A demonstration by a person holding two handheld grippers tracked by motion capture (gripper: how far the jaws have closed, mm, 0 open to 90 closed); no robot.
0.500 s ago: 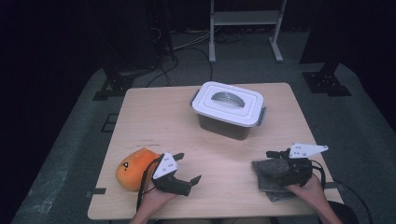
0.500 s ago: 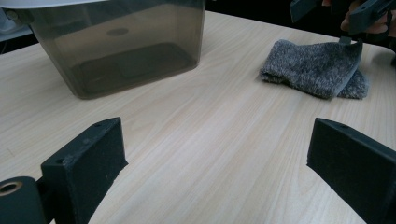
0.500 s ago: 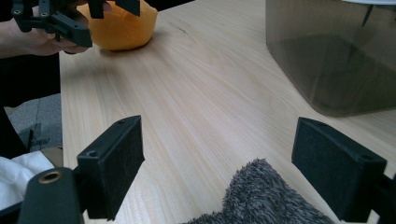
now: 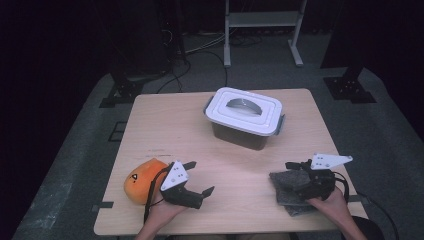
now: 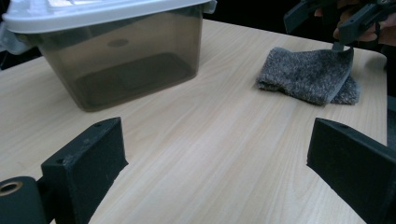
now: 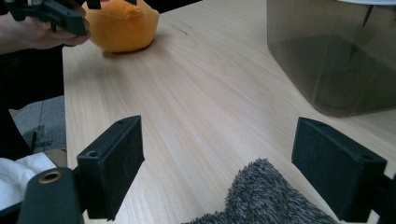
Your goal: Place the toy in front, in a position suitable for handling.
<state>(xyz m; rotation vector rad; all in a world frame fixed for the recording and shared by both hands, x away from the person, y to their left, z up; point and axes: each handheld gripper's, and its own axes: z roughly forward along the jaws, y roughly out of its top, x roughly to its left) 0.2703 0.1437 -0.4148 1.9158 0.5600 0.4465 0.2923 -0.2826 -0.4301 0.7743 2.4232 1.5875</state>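
Here, both spread tools, left point(image 4: 199, 177) and right point(image 4: 296, 166), hover by fuzzy grey cloth point(image 4: 292, 186) and round orange plush point(image 4: 142, 180).

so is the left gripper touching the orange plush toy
Cannot tell. In the high view the left gripper overlaps the orange plush toy, with no plain gap or contact.

Lidded clear plastic box point(image 4: 245, 118) sits at the table point(image 4: 165, 125) centre, toward the far edge. Round orange plush toy point(image 4: 140, 180) lies near-left, just beside your left tool point(image 4: 200, 177). Folded grey fleece cloth point(image 4: 290, 187) lies near-right, under your right tool point(image 4: 295, 165).
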